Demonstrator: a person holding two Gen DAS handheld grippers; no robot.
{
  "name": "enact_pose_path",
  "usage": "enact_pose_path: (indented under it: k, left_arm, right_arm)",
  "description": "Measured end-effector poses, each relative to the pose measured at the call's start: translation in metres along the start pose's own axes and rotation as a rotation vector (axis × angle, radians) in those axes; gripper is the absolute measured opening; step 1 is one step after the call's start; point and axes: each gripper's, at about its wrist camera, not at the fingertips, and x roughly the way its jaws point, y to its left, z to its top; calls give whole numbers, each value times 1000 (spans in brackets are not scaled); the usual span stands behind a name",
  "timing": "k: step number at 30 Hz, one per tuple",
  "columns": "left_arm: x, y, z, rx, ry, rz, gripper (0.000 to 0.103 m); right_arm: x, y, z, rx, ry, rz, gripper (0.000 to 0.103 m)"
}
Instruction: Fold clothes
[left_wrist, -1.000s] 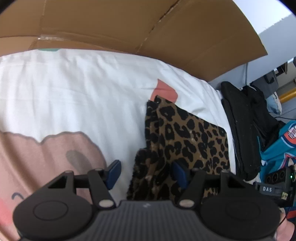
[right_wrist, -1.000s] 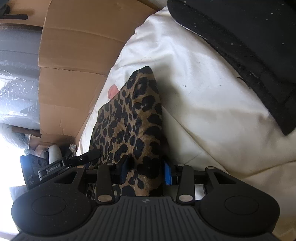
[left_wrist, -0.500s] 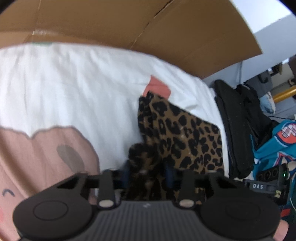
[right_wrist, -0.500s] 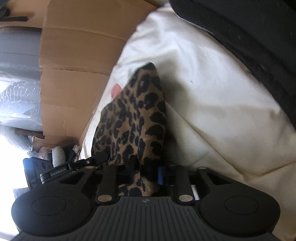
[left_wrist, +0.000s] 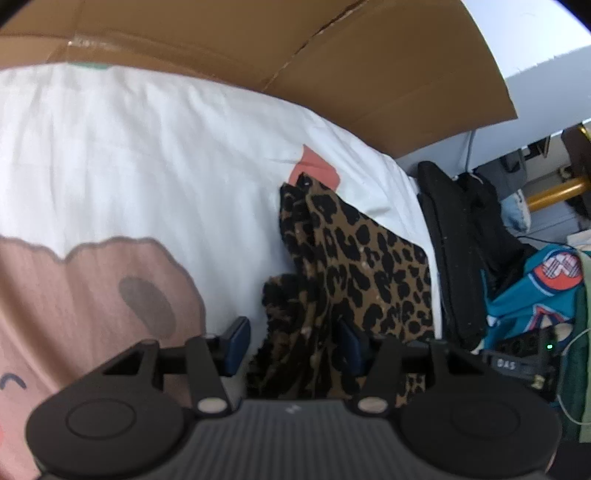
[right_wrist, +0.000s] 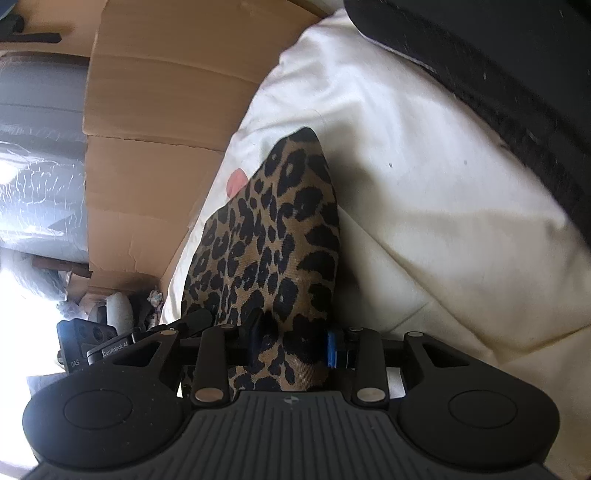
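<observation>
Left wrist view, nearest first: the left hand-held gripper (left_wrist: 291, 341) has just been opening, and its blue-padded fingers (left_wrist: 236, 341) now stand apart on either side of a bunched fold of the leopard-print brown and black fabric garment (left_wrist: 373, 273); the left pad is clear of the cloth, while the right pad sits against or just beside it, so the grip reads as released. That garment lies folded on the white bed sheet printed with a pink cartoon shape (left_wrist: 166, 166), its far corner overlapping a small coral patch on the sheet. Just beside the sheet's right edge hangs a black fabric garment (left_wrist: 458, 258), and past it a teal jersey with an orange and white round badge (left_wrist: 535, 291). Farthest back, flattened brown cardboard sheets (left_wrist: 332, 62) stand along the sheet's far edge. Right wrist view, again from near to far: the right hand-held gripper (right_wrist: 291, 345) has likewise just been opening, yet the leopard-print fabric (right_wrist: 273, 236) fills the space between its blue pads (right_wrist: 331, 349) and both appear to touch the cloth, so it seems to be grasping the fold, though how firmly I cannot tell. Beyond it the garment rises to a pointed corner over the white sheet (right_wrist: 424, 192), with the black garment (right_wrist: 517, 74) at upper right and the cardboard (right_wrist: 162, 110) at left.
</observation>
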Motion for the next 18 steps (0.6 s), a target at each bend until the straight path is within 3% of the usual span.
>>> enact_pose_path:
  k: [14, 16, 18]
  left_arm:
    - [14, 5, 9, -59, 5, -100, 49]
    - [13, 3, 10, -41, 7, -104, 38]
    - [11, 0, 9, -18, 3, -117, 33]
  right_arm:
    - [12, -1, 3, 34, -3, 26, 33]
    - [13, 1, 4, 32, -10, 13, 27]
    - [12, 5, 4, 7, -20, -11, 13]
